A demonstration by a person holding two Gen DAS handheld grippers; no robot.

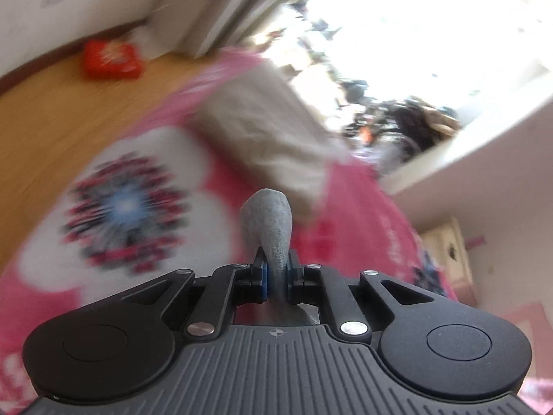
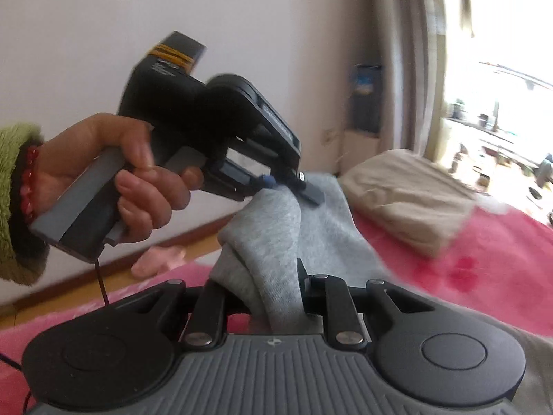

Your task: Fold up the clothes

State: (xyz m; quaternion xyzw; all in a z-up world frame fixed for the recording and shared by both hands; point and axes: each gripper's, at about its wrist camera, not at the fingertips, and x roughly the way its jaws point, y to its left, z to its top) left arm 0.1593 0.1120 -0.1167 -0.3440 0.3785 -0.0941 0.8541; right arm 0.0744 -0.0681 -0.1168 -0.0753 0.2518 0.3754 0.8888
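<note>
A grey knit garment [image 2: 311,228] hangs lifted between both grippers above a pink bedspread [image 2: 466,276]. My right gripper [image 2: 276,287] is shut on a bunched fold of it. My left gripper [image 1: 275,269] is shut on another pinch of the grey garment [image 1: 268,221], which sticks out past the blue pads. In the right wrist view the left gripper [image 2: 280,183], held by a hand in a green sleeve, grips the garment's upper edge. Most of the garment is hidden below the grippers.
A folded beige cloth [image 2: 411,200] lies on the pink bedspread [image 1: 363,207] ahead, also in the left view [image 1: 262,128]. A white patch with a dark flower print [image 1: 124,207] marks the spread. A red bag [image 1: 110,58] lies on the wooden floor. A bright window is beyond.
</note>
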